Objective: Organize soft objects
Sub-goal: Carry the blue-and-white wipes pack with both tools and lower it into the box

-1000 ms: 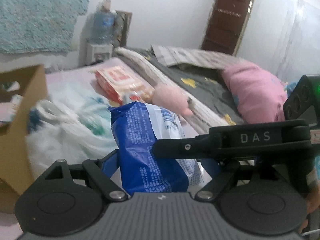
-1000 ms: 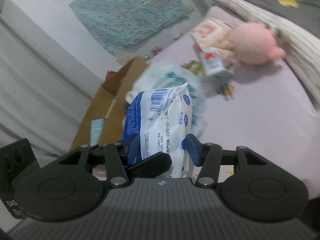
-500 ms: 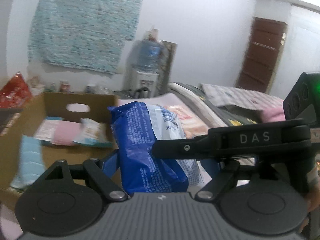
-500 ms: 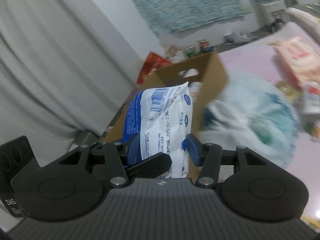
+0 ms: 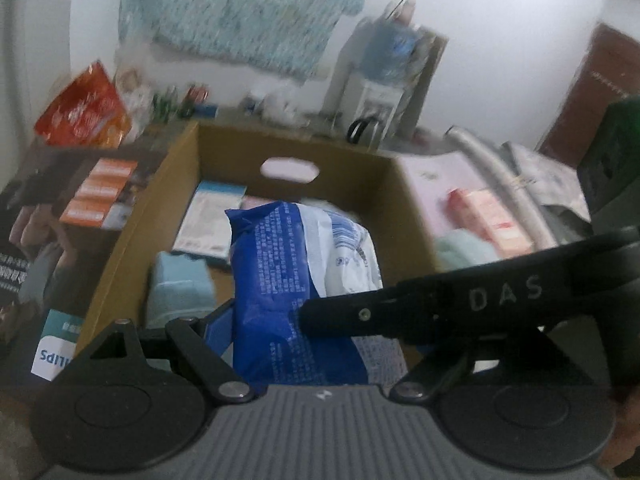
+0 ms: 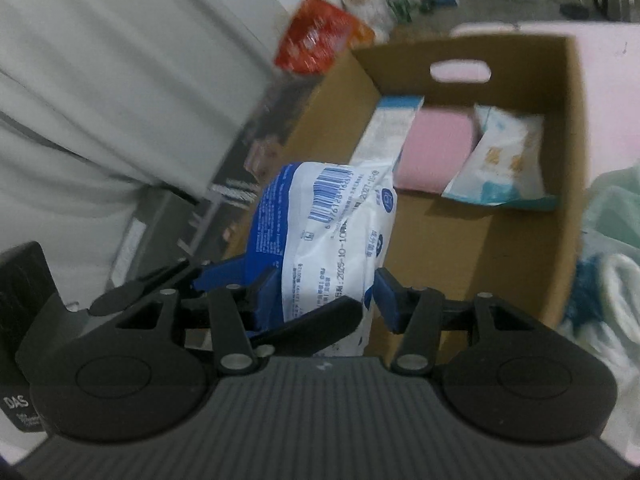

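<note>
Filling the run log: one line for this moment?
left gripper: shut on blue-white pack | right gripper: same pack | over cardboard box

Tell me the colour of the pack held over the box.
Blue and white, with a barcode; the pack shows best in the right wrist view.

Home bedroom: bed with pink sheet (image 6: 612,92), water dispenser (image 5: 380,92), brown door (image 5: 600,92), grey curtain (image 6: 100,80).

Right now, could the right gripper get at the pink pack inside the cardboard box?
Probably not: the right gripper is shut on the blue and white pack. Otherwise the pink pack lies uncovered in the open cardboard box.
</note>
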Motion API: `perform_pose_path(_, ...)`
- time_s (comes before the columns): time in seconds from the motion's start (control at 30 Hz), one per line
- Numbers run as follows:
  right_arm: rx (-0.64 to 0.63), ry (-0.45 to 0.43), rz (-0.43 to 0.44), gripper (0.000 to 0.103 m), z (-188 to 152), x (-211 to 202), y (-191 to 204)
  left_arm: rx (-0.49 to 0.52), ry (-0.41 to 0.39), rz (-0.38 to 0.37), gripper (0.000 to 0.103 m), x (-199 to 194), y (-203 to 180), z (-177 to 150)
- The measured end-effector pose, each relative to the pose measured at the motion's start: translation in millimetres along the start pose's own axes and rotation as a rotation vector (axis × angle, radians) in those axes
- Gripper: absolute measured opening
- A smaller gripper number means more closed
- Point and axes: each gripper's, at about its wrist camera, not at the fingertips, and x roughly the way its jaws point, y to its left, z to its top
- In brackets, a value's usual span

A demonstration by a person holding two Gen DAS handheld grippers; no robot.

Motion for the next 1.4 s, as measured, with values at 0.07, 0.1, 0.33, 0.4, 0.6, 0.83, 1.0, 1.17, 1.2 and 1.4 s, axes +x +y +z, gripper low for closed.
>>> perform_pose_path(0.07, 0.013, 0.03, -0.027, 0.052, 6, 19, 1, -0.021, 0.049, -0.002, 0.086, 17, 18, 4)
perform_pose_path(0.1, 0.024, 0.045, -0.04, 0.052, 9, 28, -1, -0.03, 0.076, -0.006, 0.086, 27, 25, 7)
perform_pose_path(0.33, 0.108, 0.122, -0.109, 0.053, 24, 65, -29, -0.083, 0.192, -0.045, 0.082, 67, 38, 7)
perform_pose_path(0.4, 0.107, 0.136, -0.139, 0.053, 26, 70, -33, -0.094, 0.213, -0.062, 0.082, 74, 39, 7)
perform_pose_path(0.6, 0.105, 0.204, -0.204, 0.053, 31, 96, -44, -0.156, 0.324, -0.07, 0.082, 106, 48, 3)
perform_pose_path(0.83, 0.178, 0.244, -0.169, 0.055, 27, 127, -61, -0.209, 0.417, -0.006, 0.079, 124, 61, -3)
perform_pose_path(1.0, 0.252, 0.218, -0.115, 0.056, 26, 130, -69, -0.202, 0.405, 0.038, 0.079, 120, 62, 1)
perform_pose_path(1.17, 0.326, 0.168, -0.06, 0.057, 23, 130, -77, -0.215, 0.368, 0.068, 0.079, 115, 65, 2)
perform_pose_path(1.2, 0.34, 0.162, -0.051, 0.059, 23, 130, -80, -0.221, 0.367, 0.066, 0.079, 117, 68, 3)
perform_pose_path(1.4, 0.397, 0.148, 0.015, 0.07, 23, 125, -90, -0.264, 0.341, 0.041, 0.085, 104, 72, 5)
